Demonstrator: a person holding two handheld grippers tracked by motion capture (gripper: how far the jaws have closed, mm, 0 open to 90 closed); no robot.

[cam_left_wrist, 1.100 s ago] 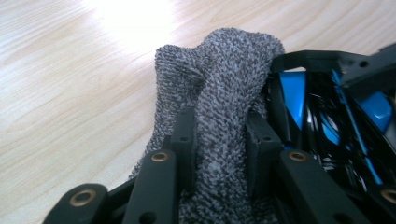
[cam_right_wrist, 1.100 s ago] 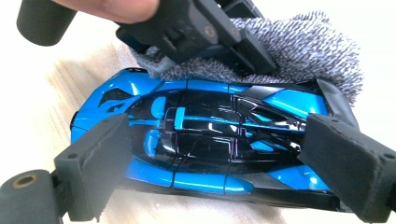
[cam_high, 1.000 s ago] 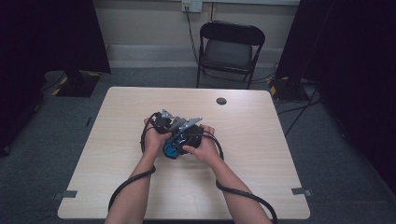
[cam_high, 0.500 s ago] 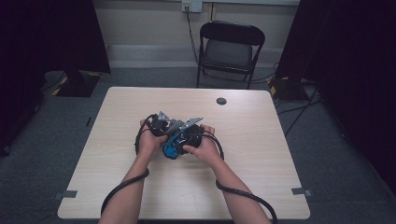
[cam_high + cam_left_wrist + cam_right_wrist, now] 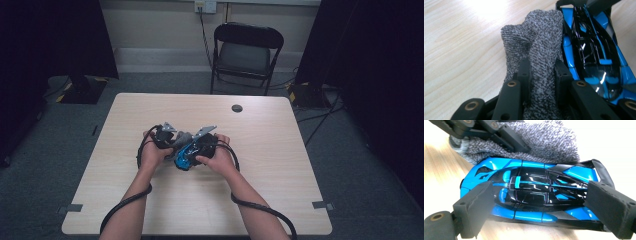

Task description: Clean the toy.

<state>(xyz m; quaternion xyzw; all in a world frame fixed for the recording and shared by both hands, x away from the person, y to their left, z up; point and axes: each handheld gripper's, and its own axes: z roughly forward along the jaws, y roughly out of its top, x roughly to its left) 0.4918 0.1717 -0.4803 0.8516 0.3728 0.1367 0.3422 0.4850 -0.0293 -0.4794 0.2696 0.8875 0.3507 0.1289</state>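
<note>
— Near the middle of the pale wooden surface [image 5: 280, 150], what does the left claw [image 5: 540, 72] have?

— Its jaws are clamped tight on a grey speckled terry cloth [image 5: 537, 42], which bunches up beyond the tips.

— And the right claw [image 5: 536, 202]?

— Its padded jaws press on the nose and tail of a glossy blue and black toy sports car [image 5: 534, 192], which lies just above the surface.

— How do the cloth and car sit?

— The cloth touches the car's far side, with both claws close together.
</note>
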